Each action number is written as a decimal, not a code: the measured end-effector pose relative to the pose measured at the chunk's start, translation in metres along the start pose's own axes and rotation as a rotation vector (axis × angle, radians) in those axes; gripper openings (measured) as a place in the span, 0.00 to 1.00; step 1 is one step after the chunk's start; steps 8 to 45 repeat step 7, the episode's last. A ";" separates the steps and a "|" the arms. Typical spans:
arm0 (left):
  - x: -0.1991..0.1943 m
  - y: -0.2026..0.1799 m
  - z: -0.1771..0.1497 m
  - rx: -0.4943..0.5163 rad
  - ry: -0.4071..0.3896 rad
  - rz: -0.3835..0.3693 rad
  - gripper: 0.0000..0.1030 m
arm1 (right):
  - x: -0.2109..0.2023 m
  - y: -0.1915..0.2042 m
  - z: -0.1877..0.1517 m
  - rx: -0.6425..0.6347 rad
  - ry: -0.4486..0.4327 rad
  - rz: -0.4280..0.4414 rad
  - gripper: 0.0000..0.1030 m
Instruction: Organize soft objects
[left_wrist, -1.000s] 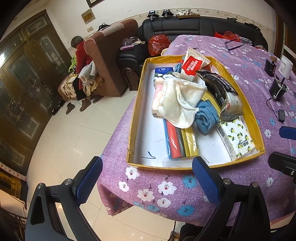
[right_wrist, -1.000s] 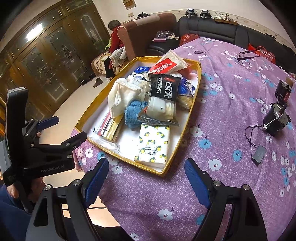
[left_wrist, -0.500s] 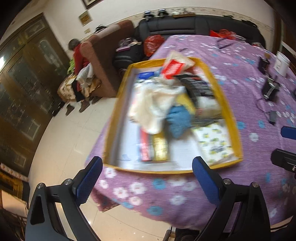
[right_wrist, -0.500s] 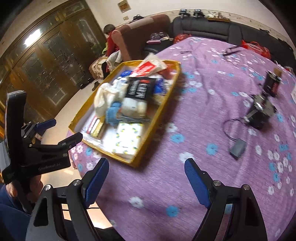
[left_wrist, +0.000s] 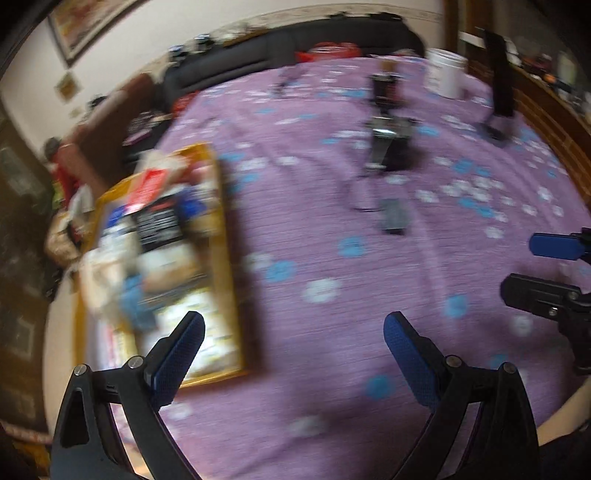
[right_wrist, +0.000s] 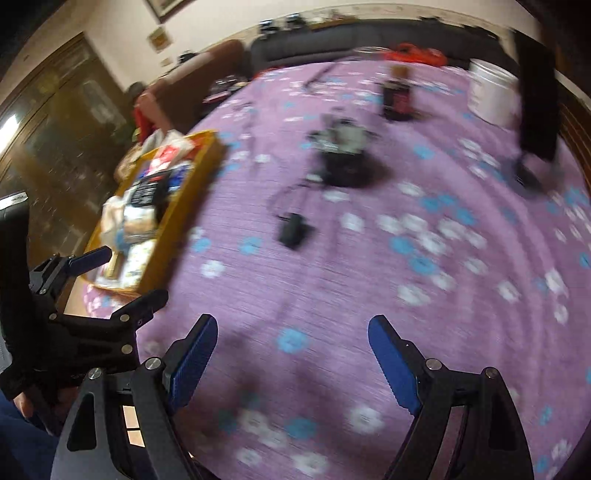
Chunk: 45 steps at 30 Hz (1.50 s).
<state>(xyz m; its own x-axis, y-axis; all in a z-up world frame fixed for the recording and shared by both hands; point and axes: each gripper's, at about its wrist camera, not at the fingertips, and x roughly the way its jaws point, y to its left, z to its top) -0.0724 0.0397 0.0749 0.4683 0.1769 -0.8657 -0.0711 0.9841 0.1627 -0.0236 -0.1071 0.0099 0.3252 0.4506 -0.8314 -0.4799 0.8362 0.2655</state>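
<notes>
While blurred, left gripper (right_wrist: 122, 273) right-view only

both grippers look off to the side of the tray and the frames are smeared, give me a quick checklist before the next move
1. Left gripper open with nothing between its pads: ok.
2. Right gripper open with nothing between its pads: ok.
3. Yellow tray of soft items centred ahead of either gripper: not ok; it sits at the left of both views.
4. Picture sharp enough to pick one item in the tray: not ok; motion blur.
5. Bare purple tablecloth under the right gripper: ok.
6. Black gadget and cable clear of both grippers: ok; they lie farther up the table.
</notes>
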 end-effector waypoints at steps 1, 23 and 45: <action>0.003 -0.008 0.002 0.013 0.000 -0.019 0.94 | -0.003 -0.009 -0.004 0.017 0.001 -0.013 0.85; 0.014 -0.055 0.016 0.071 -0.005 -0.127 0.94 | -0.021 -0.049 -0.020 0.093 -0.001 -0.075 0.85; 0.014 -0.055 0.016 0.071 -0.005 -0.127 0.94 | -0.021 -0.049 -0.020 0.093 -0.001 -0.075 0.85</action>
